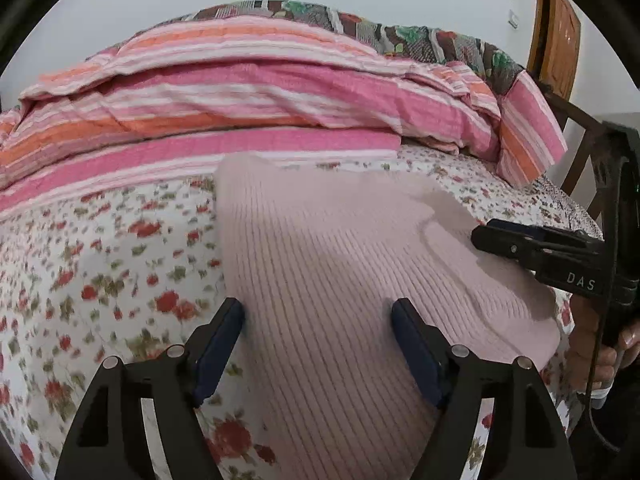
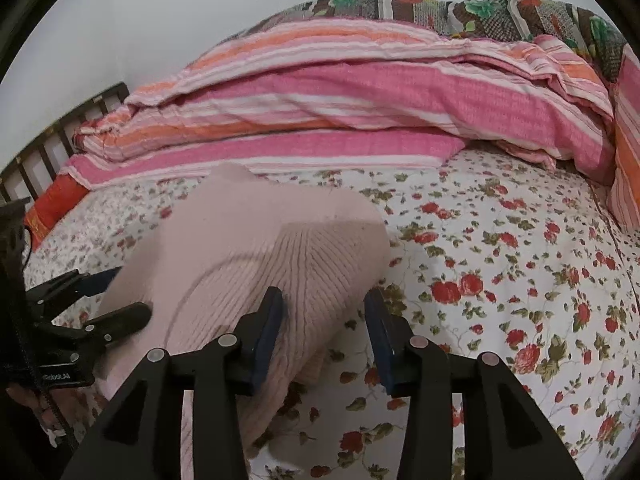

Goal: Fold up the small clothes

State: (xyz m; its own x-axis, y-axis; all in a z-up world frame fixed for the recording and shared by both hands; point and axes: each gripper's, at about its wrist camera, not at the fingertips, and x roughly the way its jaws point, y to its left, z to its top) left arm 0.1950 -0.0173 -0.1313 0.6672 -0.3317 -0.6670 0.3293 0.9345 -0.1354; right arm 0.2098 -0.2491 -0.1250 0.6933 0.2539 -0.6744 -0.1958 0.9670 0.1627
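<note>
Sweater, pale pink ribbed knit [image 1: 320,264], on floral bedsheet [image 1: 100,280] | left gripper [image 1: 318,344] agape, empty | right gripper [image 2: 324,332] agape, empty, at 3 o'clock.

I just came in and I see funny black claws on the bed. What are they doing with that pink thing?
A person is holding two grabber tools and folding a pink knitted garment that lies on the flowery bedsheet. The left gripper is open over the garment's left side, and the right gripper is open at its right edge. Neither one is pinching the cloth right now. A striped pink blanket is piled up behind.
</note>
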